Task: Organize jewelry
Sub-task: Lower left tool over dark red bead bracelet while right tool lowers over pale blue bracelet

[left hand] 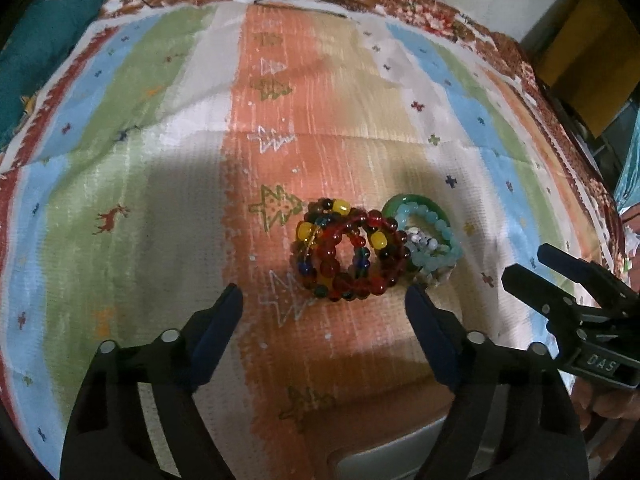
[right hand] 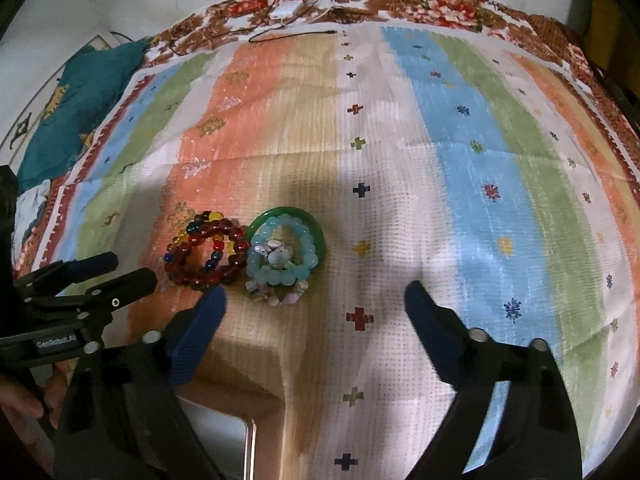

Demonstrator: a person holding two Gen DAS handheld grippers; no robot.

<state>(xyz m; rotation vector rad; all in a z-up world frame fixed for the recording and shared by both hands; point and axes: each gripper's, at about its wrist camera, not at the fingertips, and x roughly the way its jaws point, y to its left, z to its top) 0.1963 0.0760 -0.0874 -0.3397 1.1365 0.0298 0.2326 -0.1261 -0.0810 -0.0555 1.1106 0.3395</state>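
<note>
Two piles of bracelets lie side by side on a striped cloth [left hand: 160, 160]. The left pile [left hand: 350, 254] is red, yellow and dark beads. The right pile [left hand: 430, 240] is a green bangle, pale blue beads and whitish stones. Both show in the right wrist view, red pile [right hand: 208, 254] and blue-green pile [right hand: 284, 256]. My left gripper [left hand: 324, 304] is open and empty just before the red pile. My right gripper [right hand: 316, 300] is open and empty, to the right of and near the blue-green pile. Each gripper shows in the other's view, the right gripper [left hand: 528, 266] and the left gripper [right hand: 128, 272].
A teal cushion [right hand: 76, 96] lies at the far left. A white plug and cables [right hand: 286, 10] lie on the flowered sheet at the far edge. A pale box edge [right hand: 224, 432] shows at the near side under the grippers.
</note>
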